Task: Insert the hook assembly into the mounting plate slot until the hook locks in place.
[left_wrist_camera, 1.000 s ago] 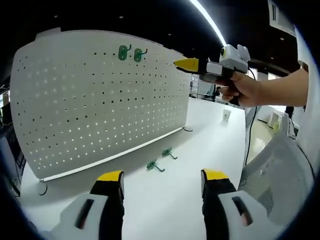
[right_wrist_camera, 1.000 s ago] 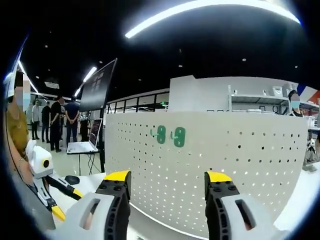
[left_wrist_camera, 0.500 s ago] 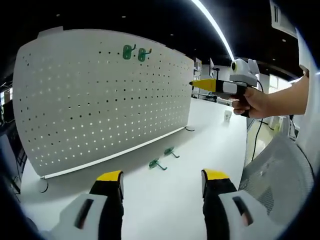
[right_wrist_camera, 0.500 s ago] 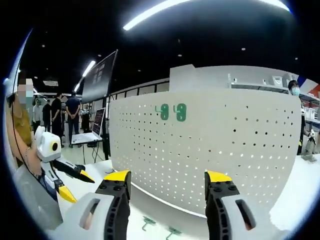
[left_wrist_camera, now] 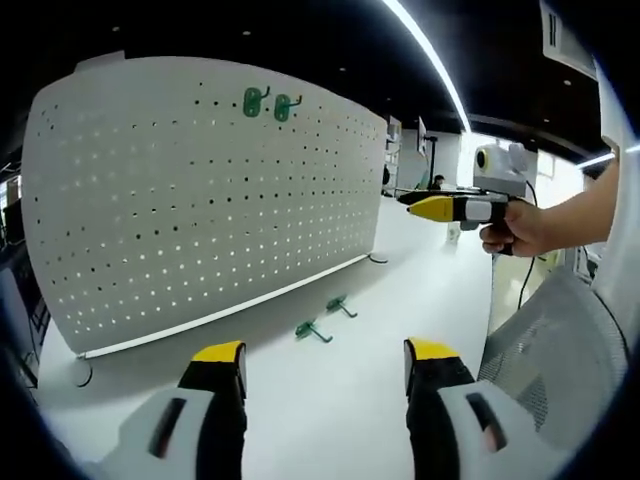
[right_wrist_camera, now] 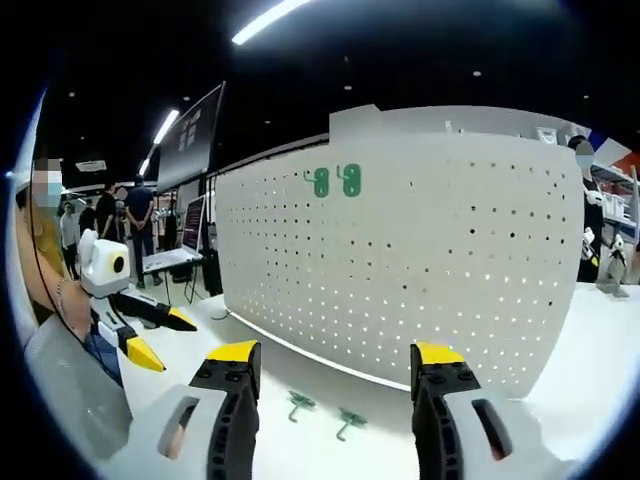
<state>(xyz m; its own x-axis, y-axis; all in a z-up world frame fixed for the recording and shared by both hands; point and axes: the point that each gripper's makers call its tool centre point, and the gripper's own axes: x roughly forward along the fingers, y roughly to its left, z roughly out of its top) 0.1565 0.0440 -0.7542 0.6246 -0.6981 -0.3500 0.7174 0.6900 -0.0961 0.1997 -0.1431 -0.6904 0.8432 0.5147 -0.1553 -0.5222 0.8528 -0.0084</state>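
Open-plan lab or office hall, dark ceiling with strip lights (left_wrist_camera: 425, 45), bystanders (right_wrist_camera: 128, 215) near a laptop (right_wrist_camera: 170, 258) on a stand, white worktable (left_wrist_camera: 330, 390) carried a pegboard (left_wrist_camera: 200, 200)

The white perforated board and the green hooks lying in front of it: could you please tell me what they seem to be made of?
White perforated board: probably painted sheet metal, matte, with a thin edge and evenly punched holes. Two loose green hooks on the white table: apparently bent wire with a green coating, though moulded plastic is possible.
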